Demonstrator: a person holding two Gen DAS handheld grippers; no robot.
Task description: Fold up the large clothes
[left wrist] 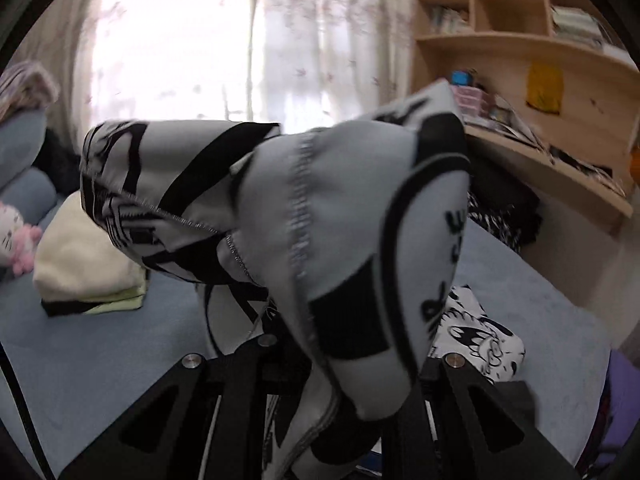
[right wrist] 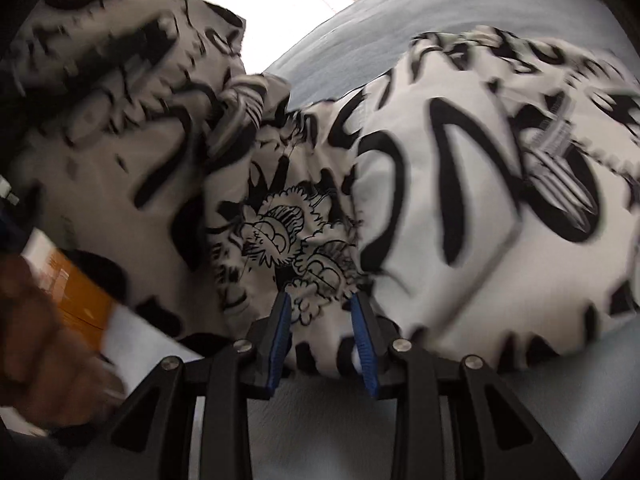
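black-and-white garment [left wrist: 320, 216] bunched in both tongs, long axis unclear

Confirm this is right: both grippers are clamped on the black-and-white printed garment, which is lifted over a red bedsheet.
Not quite: the bedsheet is light blue, not red, as the left wrist view shows. The left gripper and right gripper are both clamped on the black-and-white printed garment.
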